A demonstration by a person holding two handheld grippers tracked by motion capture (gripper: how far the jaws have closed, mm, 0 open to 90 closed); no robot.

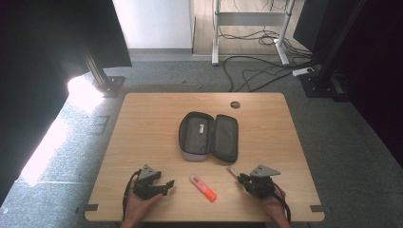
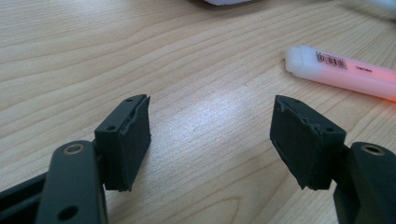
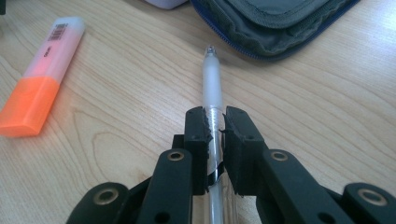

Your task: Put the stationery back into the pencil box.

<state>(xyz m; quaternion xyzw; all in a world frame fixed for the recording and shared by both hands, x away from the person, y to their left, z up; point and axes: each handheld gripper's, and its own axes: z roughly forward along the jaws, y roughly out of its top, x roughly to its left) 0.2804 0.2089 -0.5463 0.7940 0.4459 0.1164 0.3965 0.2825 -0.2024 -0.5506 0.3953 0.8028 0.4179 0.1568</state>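
From the high view I see both of my tools low over the near edge of the wooden table (image 1: 142,123). My left hand-held gripper (image 1: 167,184) has its jaws spread wide with nothing between them; in the left gripper view (image 2: 212,135) bare wood lies between the two pads. Ahead of it and to its right lies an orange highlighter (image 1: 203,187) with a pale, barcoded body (image 2: 343,72), clear of the jaws and flat on the table. My right hand-held gripper (image 1: 239,176) is closed narrow on a translucent pen (image 1: 233,170); in the right gripper view (image 3: 215,122) the pads clamp the barrel (image 3: 211,86), and its tip points forward toward an unzipped dark pencil case (image 3: 275,23). The pen tip stops just short of the case's edge. The highlighter lies to the left of this gripper (image 3: 44,77), well apart from the pen. The case (image 1: 209,136) lies open flat beyond both grippers, near the table's middle.
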